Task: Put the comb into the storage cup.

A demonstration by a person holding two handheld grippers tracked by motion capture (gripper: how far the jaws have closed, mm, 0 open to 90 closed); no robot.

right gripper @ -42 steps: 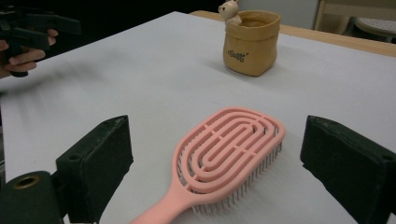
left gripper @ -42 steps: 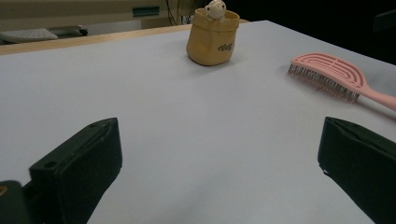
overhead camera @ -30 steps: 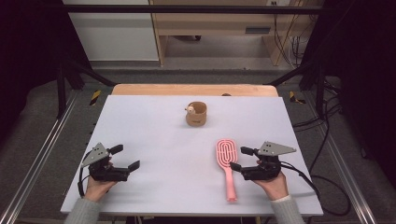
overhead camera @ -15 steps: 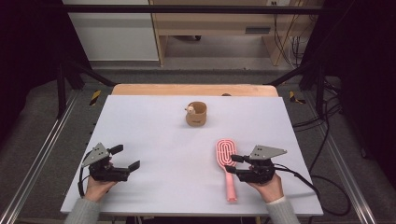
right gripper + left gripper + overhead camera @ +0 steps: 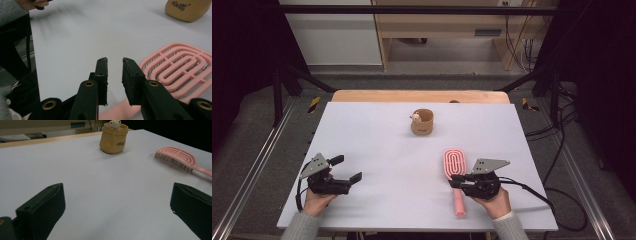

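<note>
A pink hairbrush (image 5: 454,162) lies flat on the white table (image 5: 377,130) at the front right, handle toward the person. My right gripper (image 5: 455,181) hovers just over the handle, pointing left. In the right gripper view its jaws stand a narrow gap apart (image 5: 115,62), open, with nothing between them; the brush head (image 5: 175,67) lies to their right and the handle passes underneath. A tan cup (image 5: 422,122) with a small white figure on its rim stands mid-table. My left gripper (image 5: 348,168) rests at the front left, wide open (image 5: 117,202) and empty, facing the cup (image 5: 113,137) and brush (image 5: 175,157).
A wooden strip (image 5: 419,96) runs along the table's far edge. Metal rails and cables flank the table on both sides. The cup (image 5: 187,10) sits beyond the brush in the right gripper view, and the other hand (image 5: 35,3) shows at the top left.
My right gripper has moved left, from beside the brush to over its handle. The left gripper, brush and cup have stayed in place.
</note>
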